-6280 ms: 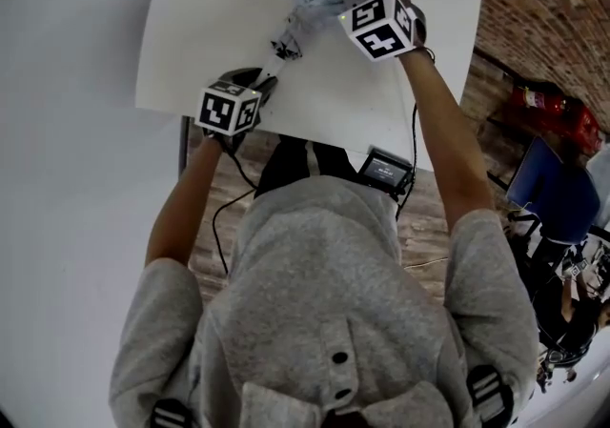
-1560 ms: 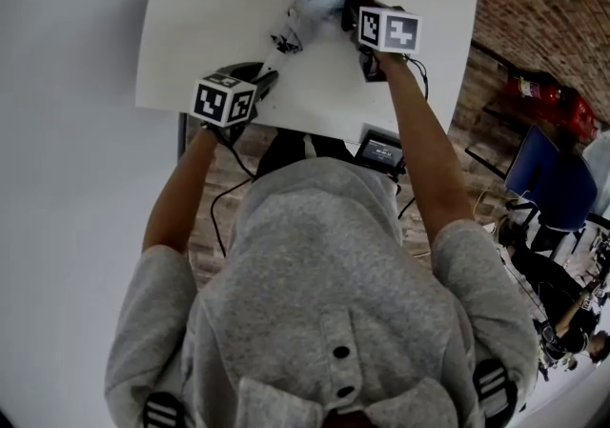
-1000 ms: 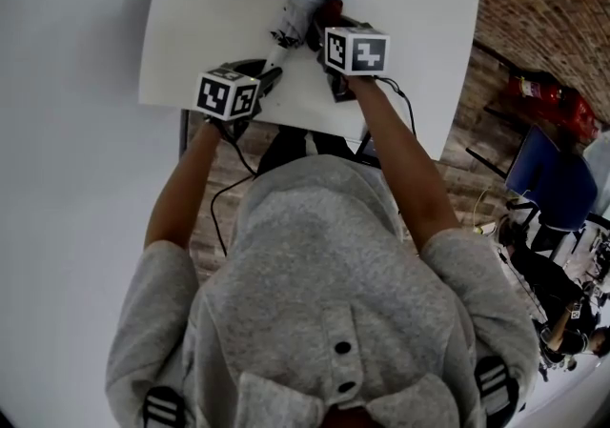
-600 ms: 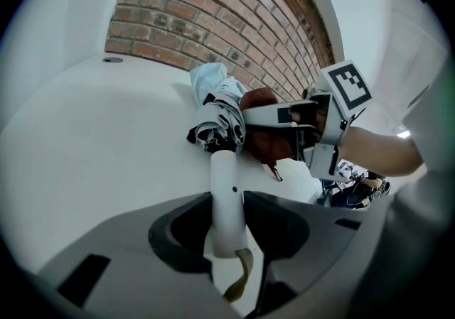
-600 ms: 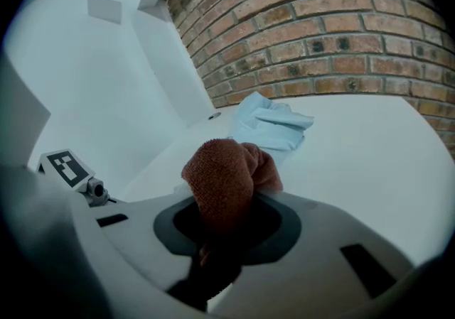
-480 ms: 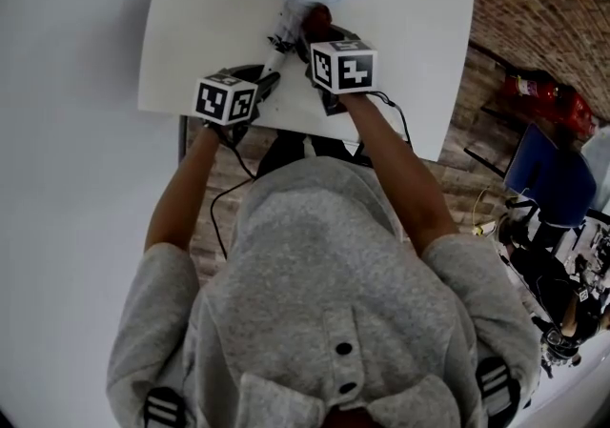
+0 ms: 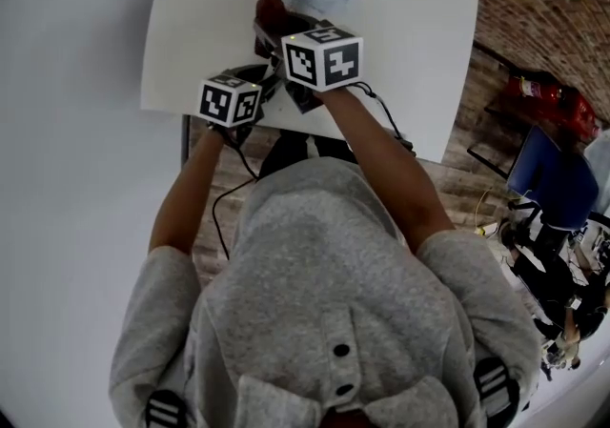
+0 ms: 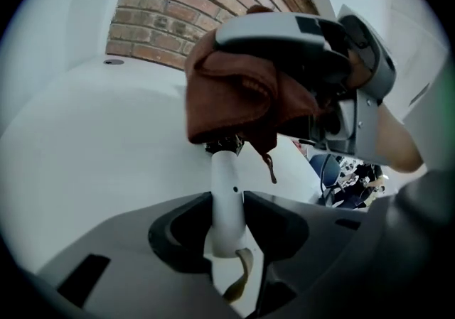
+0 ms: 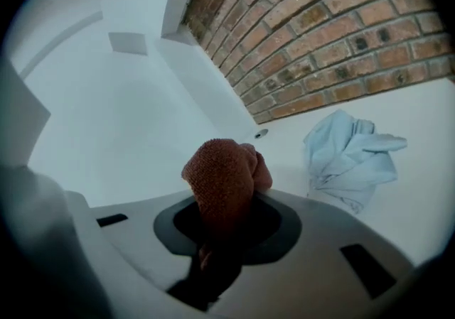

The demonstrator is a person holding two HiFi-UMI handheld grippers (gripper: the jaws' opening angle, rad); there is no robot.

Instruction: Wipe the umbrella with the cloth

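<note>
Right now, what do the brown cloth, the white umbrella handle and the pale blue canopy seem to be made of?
The brown cloth looks like terry or microfibre, matte: a fine looped weave shows. The white umbrella handle is probably plastic, smooth with a slight sheen and a small moulded hole. The pale blue canopy seems thin, perhaps synthetic fabric: it lies in sharp crumpled folds.

Grey hooded top, grey tongs, marker cubes

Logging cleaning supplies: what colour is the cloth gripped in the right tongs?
A rust-brown textured cloth, shown best in the right gripper view.
</note>
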